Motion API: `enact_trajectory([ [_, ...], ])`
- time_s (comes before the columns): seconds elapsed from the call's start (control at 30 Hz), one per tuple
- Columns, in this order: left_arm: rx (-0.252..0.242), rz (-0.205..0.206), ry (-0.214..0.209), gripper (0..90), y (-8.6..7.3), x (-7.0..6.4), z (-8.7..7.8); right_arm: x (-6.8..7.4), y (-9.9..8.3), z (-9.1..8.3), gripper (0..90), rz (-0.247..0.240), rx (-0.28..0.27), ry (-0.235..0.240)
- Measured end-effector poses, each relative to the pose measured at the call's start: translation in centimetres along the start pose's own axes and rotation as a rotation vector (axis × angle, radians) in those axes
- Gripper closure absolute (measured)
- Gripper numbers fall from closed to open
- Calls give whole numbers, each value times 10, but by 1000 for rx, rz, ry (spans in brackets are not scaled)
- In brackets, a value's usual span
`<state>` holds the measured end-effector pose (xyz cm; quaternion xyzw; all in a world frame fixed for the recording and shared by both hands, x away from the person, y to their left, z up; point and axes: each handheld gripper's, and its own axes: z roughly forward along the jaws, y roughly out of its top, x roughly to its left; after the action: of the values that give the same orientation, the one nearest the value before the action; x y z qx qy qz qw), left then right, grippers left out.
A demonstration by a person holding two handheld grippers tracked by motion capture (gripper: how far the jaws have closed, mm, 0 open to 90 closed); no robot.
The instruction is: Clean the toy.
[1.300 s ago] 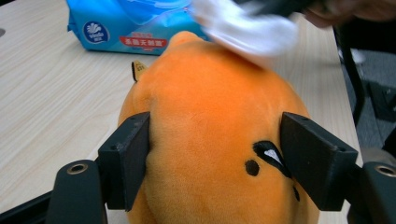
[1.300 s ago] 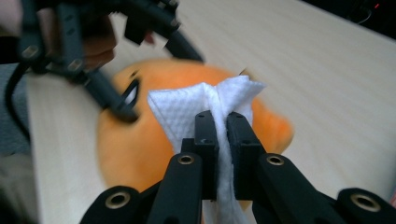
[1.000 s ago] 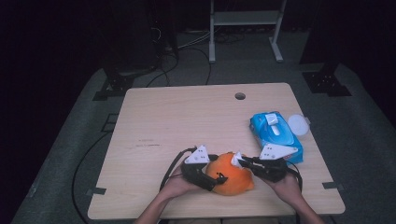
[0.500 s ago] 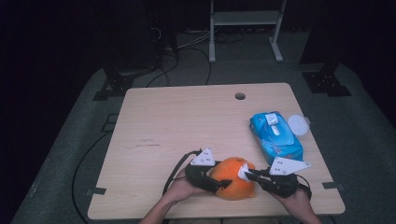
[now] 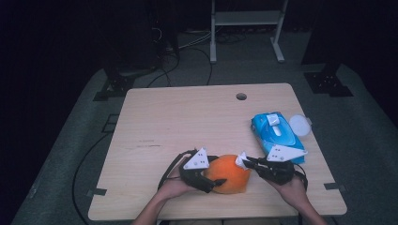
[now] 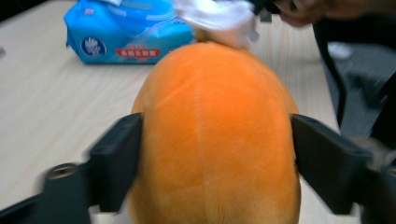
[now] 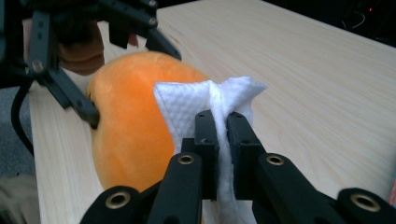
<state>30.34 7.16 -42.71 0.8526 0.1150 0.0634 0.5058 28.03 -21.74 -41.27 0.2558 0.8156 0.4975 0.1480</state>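
The left and far parts of the table (image 5: 187, 117) are bare and open for a gripper, but on the right the blue wipes pack (image 5: 274, 133) and a white lid (image 5: 299, 125) stand beside the orange fruit (image 5: 228, 172).

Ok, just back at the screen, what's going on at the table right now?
A person is wiping an orange fruit near the table's front edge. The left gripper is clamped on the fruit, one finger on each side. The right gripper pinches a folded white wipe and has it against the fruit's far end. The blue wipe pack lies to the right, with a white lid beside it.
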Motion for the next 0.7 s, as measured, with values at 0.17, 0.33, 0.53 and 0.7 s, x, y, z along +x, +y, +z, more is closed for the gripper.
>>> enact_trajectory([
  [0.17,4,-109,-25,148,-3,7,0,-2,-7,-9,832,10,18,10],
  [0.33,0,11,12,311,4,-5,2,10,3,-10,831,-31,8,21],
  [0.53,27,135,42,329,9,-19,3,30,31,5,832,-113,-12,74],
  [0.7,13,90,17,329,3,-13,0,26,33,9,832,-120,10,83],
])
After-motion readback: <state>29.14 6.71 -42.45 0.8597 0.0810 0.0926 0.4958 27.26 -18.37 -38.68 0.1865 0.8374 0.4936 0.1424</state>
